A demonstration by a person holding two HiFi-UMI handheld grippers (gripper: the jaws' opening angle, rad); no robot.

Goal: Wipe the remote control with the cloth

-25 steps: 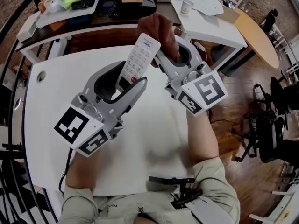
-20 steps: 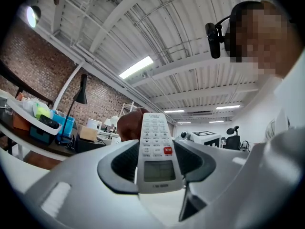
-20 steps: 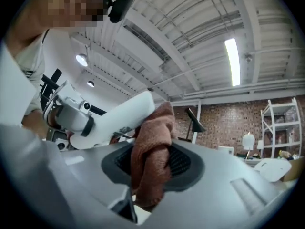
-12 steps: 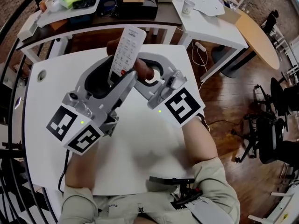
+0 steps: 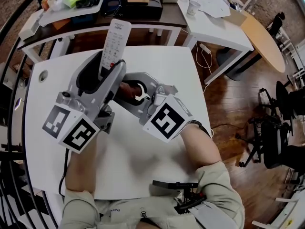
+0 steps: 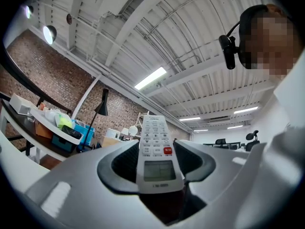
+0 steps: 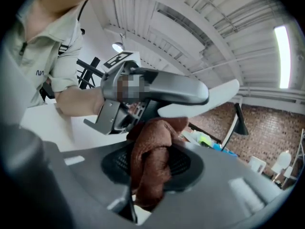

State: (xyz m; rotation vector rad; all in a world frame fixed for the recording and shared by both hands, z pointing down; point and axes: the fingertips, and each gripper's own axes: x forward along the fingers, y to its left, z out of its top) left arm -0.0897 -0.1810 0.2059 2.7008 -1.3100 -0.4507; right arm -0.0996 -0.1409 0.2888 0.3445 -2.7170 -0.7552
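Head view: the left gripper (image 5: 110,69) is clamped on the lower end of the remote (image 5: 116,39), which sticks up and away over the far edge of the white table (image 5: 162,66), button side toward the person. The right gripper (image 5: 123,87) sits just beside and below it, pinching the brown cloth (image 5: 128,90). The cloth is near the left gripper's jaw and seems not yet on the remote. To wipe well, I would lift the cloth onto the button face and stroke along its length toward the free end. Pressure should stay light, since the long unsupported part could pivot in the grip

Left gripper view: the jaws grasp the remote by its sides near the small grey screen. It is a slim, hard white plastic bar with rows of pale raised buttons and one red one. Those ridges will likely need the cloth pushed between them

Right gripper view: the jaws are clenched on the cloth, a soft, fuzzy rust-brown fabric bunched into a thick fold that bulges past the ribbed dark pads. That bulge makes the best wiping face
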